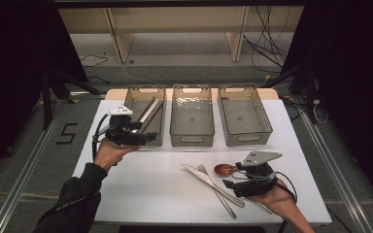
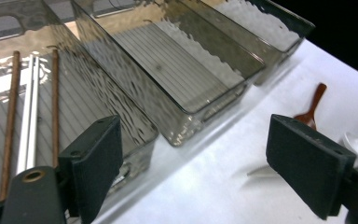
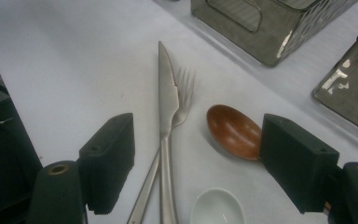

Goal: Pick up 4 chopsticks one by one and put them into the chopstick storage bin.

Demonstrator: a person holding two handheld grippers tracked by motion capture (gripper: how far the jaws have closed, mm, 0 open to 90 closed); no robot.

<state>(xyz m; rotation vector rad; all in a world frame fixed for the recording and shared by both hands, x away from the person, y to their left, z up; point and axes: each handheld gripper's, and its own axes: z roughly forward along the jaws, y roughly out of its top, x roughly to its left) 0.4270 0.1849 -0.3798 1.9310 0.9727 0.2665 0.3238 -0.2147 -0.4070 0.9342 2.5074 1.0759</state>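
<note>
Left claw [image 1: 148,137] is held at left centre of the high view, at the near end of the left bin [image 1: 145,92]; jaws are spread wide, nothing between them. In the left gripper view, brown chopsticks [image 2: 10,116] and a metal pair [image 2: 29,116] are seen lying lengthwise in the left bin [image 2: 116,100], at the left of the frame. In the high view the chopsticks [image 1: 148,112] are laid diagonally in that bin. Middle bin [image 1: 192,97] and right bin [image 1: 245,97] are lined up beside it along the upper centre of the desk [image 1: 141,184].

Right claw [image 1: 229,184] is held at lower right of the high view, pointed toward frame left; jaws are spread, nothing pinched. In the right gripper view, knife [image 3: 166,93] and fork [image 3: 182,95] are seen between the jaws, crossed, knife over fork handle. Brown spoon [image 3: 233,131] is placed just right of the fork, bowl up, its right edge hidden behind the right jaw. White spoon [image 3: 216,207] is seen at bottom centre, near the knife handle.

In the high view, knife [image 1: 209,182] and fork [image 1: 213,191] are laid diagonally at lower centre of the desk, just left of the right claw; brown spoon [image 1: 223,169] is just above it. The brown spoon [image 2: 312,109] is also seen at right in the left gripper view, partly behind the right jaw.
</note>
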